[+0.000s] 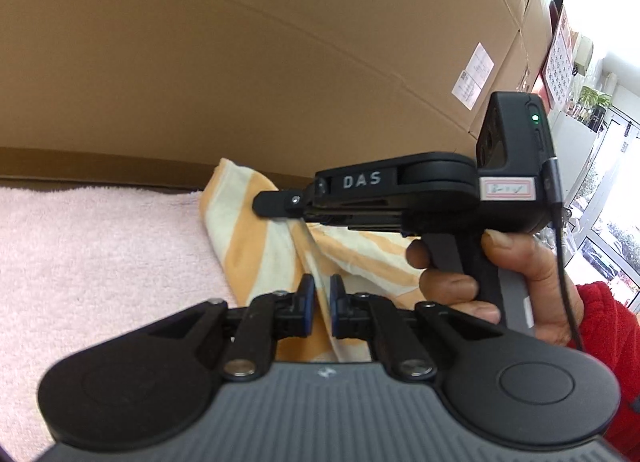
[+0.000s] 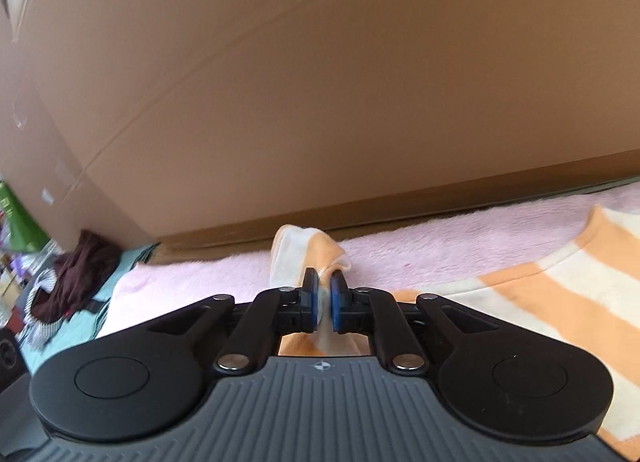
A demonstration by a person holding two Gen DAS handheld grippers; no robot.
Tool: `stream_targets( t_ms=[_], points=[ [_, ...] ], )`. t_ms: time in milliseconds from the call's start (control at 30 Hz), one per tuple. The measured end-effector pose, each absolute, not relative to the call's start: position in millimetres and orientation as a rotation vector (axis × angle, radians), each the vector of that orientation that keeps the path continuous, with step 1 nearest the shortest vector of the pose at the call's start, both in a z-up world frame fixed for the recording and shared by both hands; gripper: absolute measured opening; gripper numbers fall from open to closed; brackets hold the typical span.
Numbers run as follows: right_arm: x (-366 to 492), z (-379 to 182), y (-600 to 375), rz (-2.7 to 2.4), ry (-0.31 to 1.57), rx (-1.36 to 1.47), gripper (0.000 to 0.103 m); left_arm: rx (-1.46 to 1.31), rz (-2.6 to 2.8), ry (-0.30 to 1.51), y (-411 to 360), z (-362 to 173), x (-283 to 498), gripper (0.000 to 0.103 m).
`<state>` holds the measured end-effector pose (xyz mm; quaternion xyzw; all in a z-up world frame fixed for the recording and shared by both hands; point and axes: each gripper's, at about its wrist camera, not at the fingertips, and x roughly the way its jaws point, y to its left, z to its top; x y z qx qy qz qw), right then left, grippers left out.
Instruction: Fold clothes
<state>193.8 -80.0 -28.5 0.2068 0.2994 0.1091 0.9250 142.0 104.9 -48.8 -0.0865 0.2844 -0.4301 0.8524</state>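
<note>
Garment: we see 1 orange-and-cream striped knit garment [image 2: 560, 294] spread on a pink fleece blanket [image 1: 92, 246]; part of it is lifted and bunched between the 2 grippers
Left gripper: the left gripper [image 1: 319, 304] has its blue pads [image 1: 307, 298] close together, with a fold of the striped garment passing between them; we read the jaws as clamped on the cloth
Right gripper: the right gripper [image 2: 324, 302] has its 2 blue pads [image 2: 310, 302] pressed on a thin fold of the same garment, and a bunched tip of fabric stands up just beyond them
Right gripper, seen from the left: in the left wrist view the black body marked DAS [image 1: 400, 190] lies across the frame above the lifted cloth, its tip [image 1: 276, 202] at the fabric
Hand: a hand [image 1: 500, 282] with a red sleeve [image 1: 608, 334] grips the right gripper's handle
Backdrop: a large brown cardboard box [image 2: 320, 82] stands along the far edge of the blanket, bearing a white label [image 1: 472, 76]
Side items: a dark maroon garment [image 2: 80, 266] lies on a light teal cloth [image 2: 108, 282] at the left of the right wrist view, well apart from the striped garment
</note>
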Motion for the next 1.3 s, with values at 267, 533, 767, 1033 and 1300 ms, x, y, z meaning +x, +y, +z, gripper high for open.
stream_targets(
  t_ms=[267, 533, 767, 1033, 1300],
  points=[
    [180.8, -22.6, -115.8, 0.212, 0.538, 0.525, 0.040, -0.155, -0.919, 0.629, 103.0, -50.1, 140.2, 0.002],
    [147.9, -8.0, -102.0, 0.329, 0.566, 0.388, 0.035, -0.085, -0.942, 0.552, 102.7, -46.0, 125.6, 0.002],
    [155.8, -20.9, -87.1, 0.212, 0.540, 0.367, 0.002, -0.095, -0.936, 0.567, 101.5, -45.9, 129.3, 0.003],
    [148.1, -25.5, -71.7, 0.325, 0.431, 0.368, 0.002, -0.088, -0.922, 0.599, 101.5, -48.5, 130.6, 0.020],
    [168.7, -40.7, -75.1, 0.384, 0.522, 0.430, 0.003, -0.093, -0.921, 0.636, 101.9, -50.8, 133.8, 0.020]
  ],
)
